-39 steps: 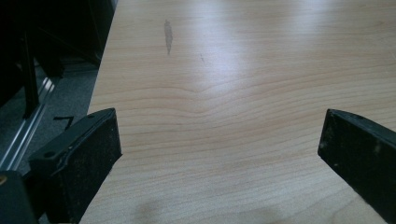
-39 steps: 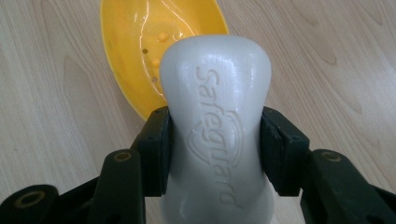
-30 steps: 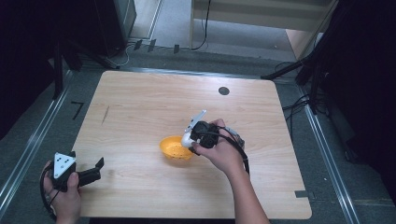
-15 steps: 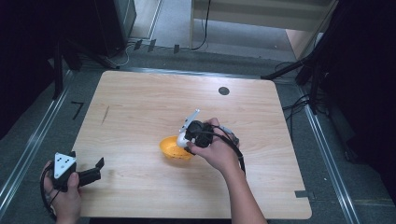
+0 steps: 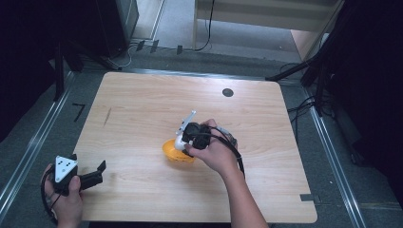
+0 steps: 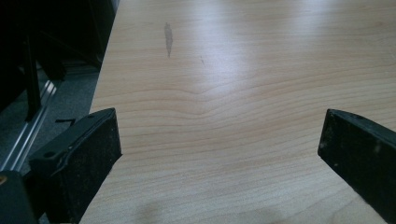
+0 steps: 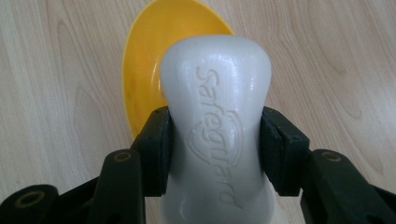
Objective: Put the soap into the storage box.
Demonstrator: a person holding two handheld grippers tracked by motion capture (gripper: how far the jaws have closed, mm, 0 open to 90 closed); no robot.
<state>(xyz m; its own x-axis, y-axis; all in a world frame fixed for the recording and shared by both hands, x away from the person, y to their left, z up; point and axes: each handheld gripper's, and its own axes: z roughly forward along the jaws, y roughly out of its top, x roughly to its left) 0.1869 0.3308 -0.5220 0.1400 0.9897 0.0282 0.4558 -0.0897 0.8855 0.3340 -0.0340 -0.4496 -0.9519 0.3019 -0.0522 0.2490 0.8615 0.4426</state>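
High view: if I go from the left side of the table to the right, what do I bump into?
left gripper → yellow bowl → right gripper holding a white soap bar, over the bowl's right part → black round spot, farther back on the table.

A dark round spot (image 5: 227, 92) sits near the wooden table's (image 5: 142, 104) far edge; a dark streak (image 5: 107, 116) marks its left part.

Both forearms are seen bare, with no sleeves. The left gripper (image 5: 92, 176) is black, topped by a grey three-cornered plate (image 5: 64, 166) and trailed by a black cable. The right gripper (image 7: 215, 144) has black jaws with round brass-ringed screw holes.
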